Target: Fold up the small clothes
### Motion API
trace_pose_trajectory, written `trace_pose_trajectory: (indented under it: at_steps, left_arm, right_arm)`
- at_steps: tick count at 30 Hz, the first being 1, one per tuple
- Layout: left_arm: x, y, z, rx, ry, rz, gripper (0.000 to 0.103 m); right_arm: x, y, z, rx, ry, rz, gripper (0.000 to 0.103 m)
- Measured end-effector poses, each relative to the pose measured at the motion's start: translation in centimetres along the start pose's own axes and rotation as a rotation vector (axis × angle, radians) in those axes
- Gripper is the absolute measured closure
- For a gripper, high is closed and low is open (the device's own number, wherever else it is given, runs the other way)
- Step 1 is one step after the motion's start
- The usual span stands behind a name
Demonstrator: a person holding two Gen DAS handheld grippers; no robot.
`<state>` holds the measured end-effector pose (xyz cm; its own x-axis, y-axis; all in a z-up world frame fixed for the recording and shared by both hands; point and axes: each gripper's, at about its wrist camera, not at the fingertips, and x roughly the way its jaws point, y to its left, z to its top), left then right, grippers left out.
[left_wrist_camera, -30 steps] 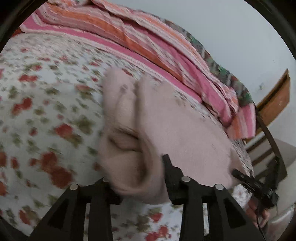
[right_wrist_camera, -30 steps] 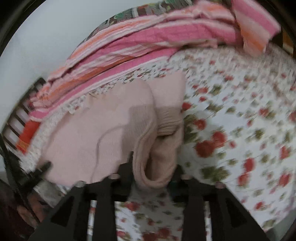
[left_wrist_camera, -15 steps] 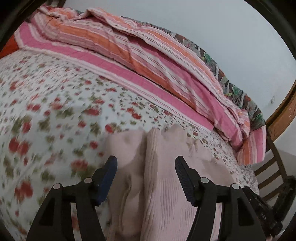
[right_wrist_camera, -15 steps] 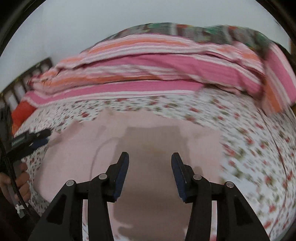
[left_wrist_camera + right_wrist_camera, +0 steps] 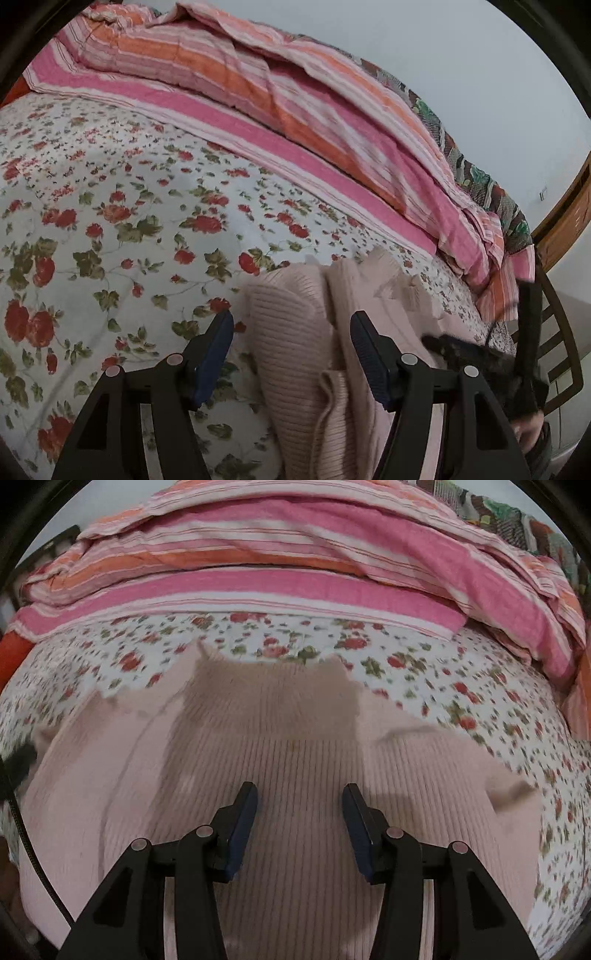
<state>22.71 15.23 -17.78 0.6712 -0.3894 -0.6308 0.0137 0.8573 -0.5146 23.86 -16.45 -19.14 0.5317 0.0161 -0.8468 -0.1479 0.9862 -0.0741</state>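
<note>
A pale pink ribbed knit garment lies spread on the floral bedsheet. My right gripper hovers open just over its middle, with nothing pinched between the pads, and its shadow falls on the knit. In the left wrist view one folded edge of the garment runs lengthwise between the fingers of my left gripper. That gripper is open and its pads stand clear of the cloth on both sides. The right gripper's dark body and the hand holding it show at the right of that view.
A pink and orange striped blanket is heaped along the far side of the bed, against a plain wall. A wooden frame and dark chair slats stand at the right. Open floral sheet stretches to the left.
A second ago both grippers were shut on bunched folds of the pink garment. Both have let go and opened, the garment lies flat, and the right gripper has swung over its middle.
</note>
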Motion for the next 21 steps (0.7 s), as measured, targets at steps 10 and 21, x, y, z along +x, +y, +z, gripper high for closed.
trace_pose_trajectory:
  at_steps: [10,21]
  left_arm:
    - [0.4,-0.7,-0.2,0.038,0.03,-0.034,0.038]
    - [-1.6,-0.3,-1.4,0.031,0.039,-0.115,0.036]
  right_arm:
    - [0.8,-0.7,2.2,0.04,0.024,0.032,0.055]
    - [-5.1,0.4,-3.4,-0.032,0.0,0.036,0.058]
